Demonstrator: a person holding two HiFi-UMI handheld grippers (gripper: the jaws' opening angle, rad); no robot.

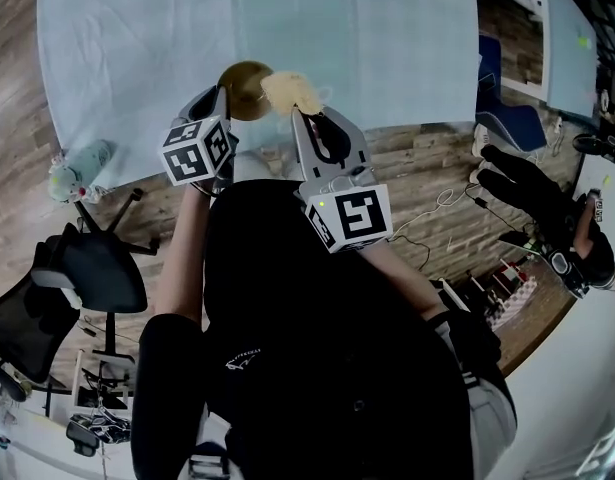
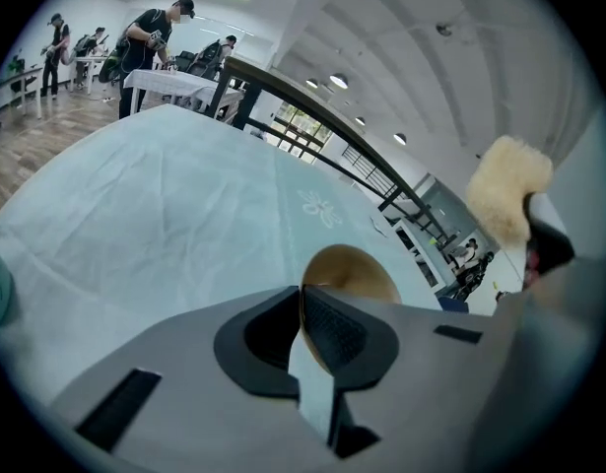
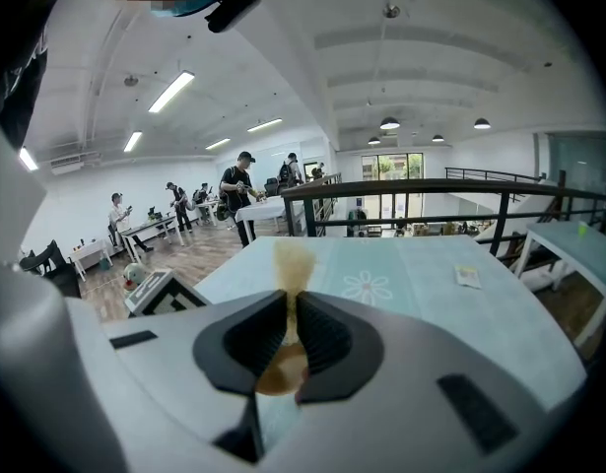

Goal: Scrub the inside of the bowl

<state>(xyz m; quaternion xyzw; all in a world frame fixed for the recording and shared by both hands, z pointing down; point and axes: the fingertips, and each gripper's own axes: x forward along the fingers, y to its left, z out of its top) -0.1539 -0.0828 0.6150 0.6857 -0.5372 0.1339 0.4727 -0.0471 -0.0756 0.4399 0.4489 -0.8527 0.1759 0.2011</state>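
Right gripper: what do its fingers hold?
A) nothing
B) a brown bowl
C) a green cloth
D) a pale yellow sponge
D: the right gripper has its fingers closed on the pale yellow sponge; the left gripper holds the brown bowl by its rim.

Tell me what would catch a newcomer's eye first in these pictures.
First the brown bowl, pinched by its rim in the left tongs over the pale blue table, close to its near edge. Right beside the bowl, the right tongs clamp a fluffy yellow sponge.
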